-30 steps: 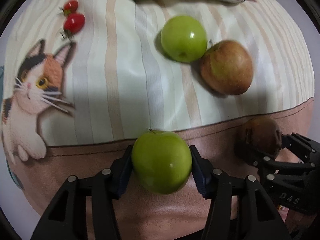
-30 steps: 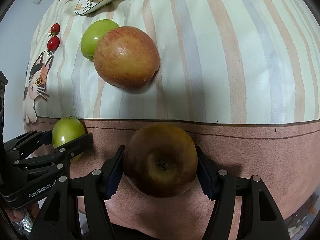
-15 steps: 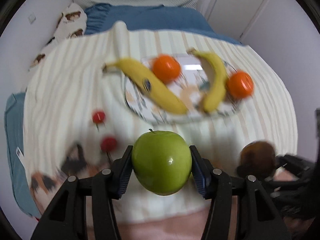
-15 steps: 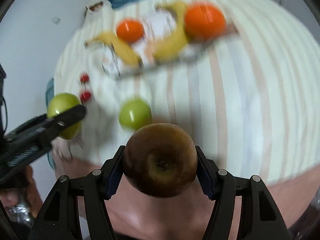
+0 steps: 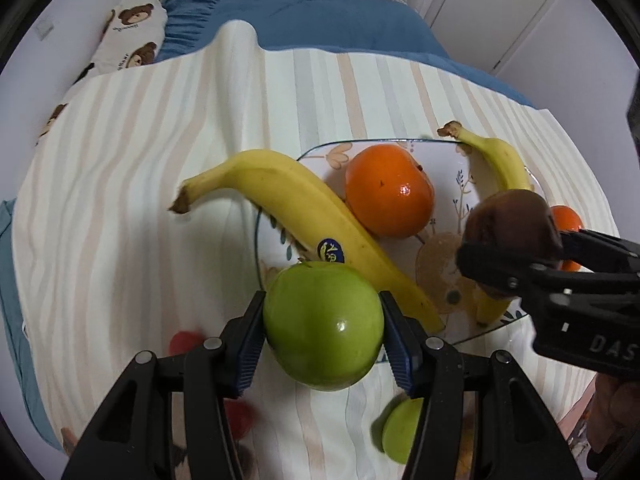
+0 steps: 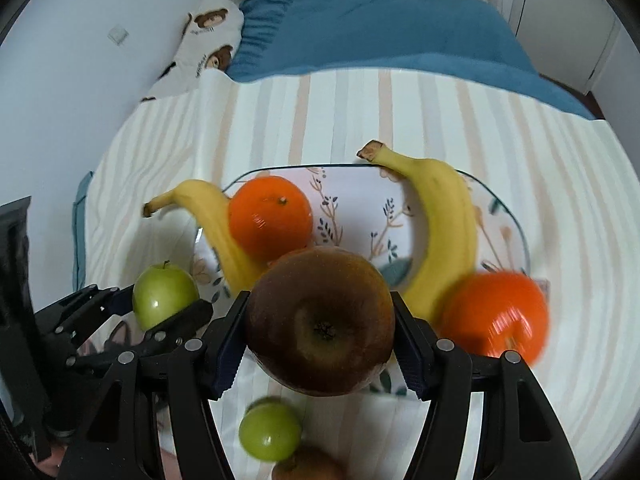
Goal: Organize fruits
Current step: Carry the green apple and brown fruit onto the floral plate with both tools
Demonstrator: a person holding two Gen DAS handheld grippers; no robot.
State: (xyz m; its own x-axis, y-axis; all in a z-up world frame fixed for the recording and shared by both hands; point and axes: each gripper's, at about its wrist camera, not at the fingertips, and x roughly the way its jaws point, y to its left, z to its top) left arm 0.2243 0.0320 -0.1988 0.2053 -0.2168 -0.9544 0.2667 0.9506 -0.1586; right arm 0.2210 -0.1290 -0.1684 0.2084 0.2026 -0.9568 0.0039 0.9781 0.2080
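**Two apples carried over the fruit plate**

My left tongs [image 5: 323, 330] are clenched on a green apple [image 5: 323, 322], gripped across its widest part with the stem up; it hangs above the near-left edge of the patterned plate [image 5: 440, 168]. My right tongs [image 6: 320, 330] grasp a dark reddish-brown apple [image 6: 320, 322] at its sides, blossom end toward the camera, over the middle of the plate.

Both apples look firm, round and glossy, so I judge them fairly heavy and apt to slip or roll; the broad middle is the safest hold. The brown one looks overripe and may bruise.

The plate lies on the striped cloth on the bed and carries two bananas [image 5: 304, 216] [image 6: 444, 232] and two oranges [image 5: 390, 192] [image 6: 496, 316]. Another green apple [image 6: 270, 430] waits on the cloth below.
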